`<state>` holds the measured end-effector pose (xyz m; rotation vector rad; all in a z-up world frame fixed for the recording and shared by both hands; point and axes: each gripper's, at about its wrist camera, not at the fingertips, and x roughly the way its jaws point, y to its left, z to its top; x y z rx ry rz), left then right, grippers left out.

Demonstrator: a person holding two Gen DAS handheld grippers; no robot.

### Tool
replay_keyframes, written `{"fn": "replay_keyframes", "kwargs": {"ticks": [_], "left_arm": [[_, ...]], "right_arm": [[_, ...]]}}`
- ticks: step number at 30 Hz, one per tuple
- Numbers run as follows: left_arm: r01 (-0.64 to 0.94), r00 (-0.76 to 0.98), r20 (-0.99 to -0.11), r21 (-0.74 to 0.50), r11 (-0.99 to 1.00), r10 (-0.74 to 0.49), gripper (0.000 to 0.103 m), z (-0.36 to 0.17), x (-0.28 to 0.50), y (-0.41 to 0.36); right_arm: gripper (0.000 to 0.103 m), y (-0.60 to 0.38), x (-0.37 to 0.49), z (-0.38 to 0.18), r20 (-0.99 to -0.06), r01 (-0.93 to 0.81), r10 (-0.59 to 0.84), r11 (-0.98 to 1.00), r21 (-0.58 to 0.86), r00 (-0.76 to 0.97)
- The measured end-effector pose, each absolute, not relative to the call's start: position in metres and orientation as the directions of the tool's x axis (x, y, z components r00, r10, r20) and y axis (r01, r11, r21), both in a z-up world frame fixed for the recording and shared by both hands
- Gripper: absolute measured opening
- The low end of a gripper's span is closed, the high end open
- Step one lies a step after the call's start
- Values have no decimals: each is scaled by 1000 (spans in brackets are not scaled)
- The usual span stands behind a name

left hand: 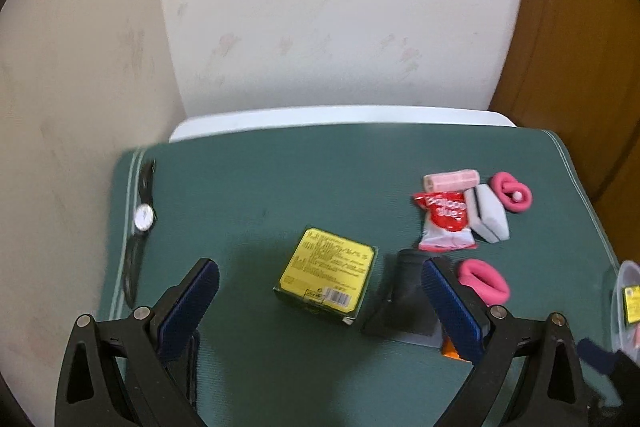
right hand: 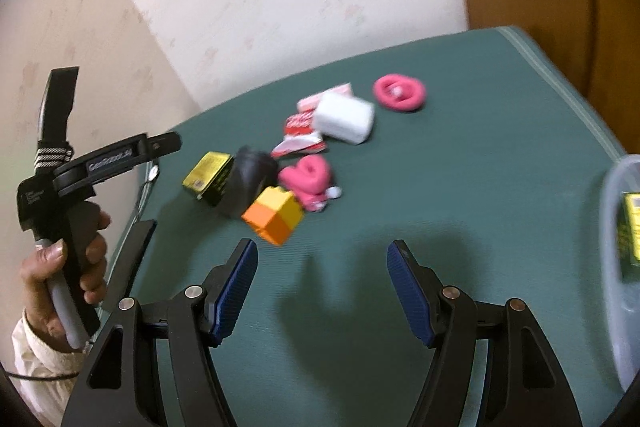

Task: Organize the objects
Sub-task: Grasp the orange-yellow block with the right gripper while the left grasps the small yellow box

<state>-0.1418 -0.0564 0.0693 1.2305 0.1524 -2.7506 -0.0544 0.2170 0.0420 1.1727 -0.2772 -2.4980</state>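
Observation:
Small objects lie on a green mat (left hand: 280, 187): a yellow-labelled box (left hand: 326, 285) (right hand: 208, 173), a black funnel-shaped piece (left hand: 404, 301) (right hand: 248, 183), an orange-and-yellow block (right hand: 276, 215), a red-and-white packet (left hand: 446, 221) (right hand: 298, 135), a white block (left hand: 490, 213) (right hand: 345, 119), a pink roll (left hand: 452, 180) and two pink rings (left hand: 511, 193) (left hand: 484, 281). My left gripper (left hand: 320, 291) is open and empty, its jaws either side of the yellow box. My right gripper (right hand: 322, 267) is open and empty over bare mat, short of the block.
A wristwatch (left hand: 143, 217) lies at the mat's left edge. A clear plastic container (right hand: 624, 259) with a yellow-labelled box inside stands at the right. Walls rise close behind the mat. The person's hand holds the left gripper handle (right hand: 64, 227).

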Motion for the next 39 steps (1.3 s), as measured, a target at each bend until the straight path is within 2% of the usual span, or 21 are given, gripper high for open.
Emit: {"fn": "replay_keyframes", "kwargs": {"ticks": [3,13,18,20,23,36,39], "left_arm": [[145,-644,-764,-64,-987,-45,103,56,-147,-61],[133,-611,-789,-12,-991,-73,103,34,-154,-63],[153,-612,-788,-38,-987,-64,103,33,-155,-72],[151,-614,-787,-44,-987,-59,103,33,-154,-73],[139,-617,-785,-42,-989,-53,103,32,-154,-71],[113,-618,-779,41,-993,-103,102,15,-161,-58],[107,-616,-781,50,-993,-106,96,11,-164,-57]], "right_arm": [[69,201,-67,34,-713,267,-427,-904,334,-556],[69,168,-100,18,-713,322,-472,-880,349,-519],[69,150,-108,14,-730,362,-450,-886,290,-514],[66,144,-112,9,-741,368,-433,-891,266,-513],[52,141,-113,4,-753,372,-415,-896,242,-511],[52,137,-107,4,-731,363,-404,-904,226,-550],[52,138,-102,4,-725,360,-400,-906,222,-560]]}}
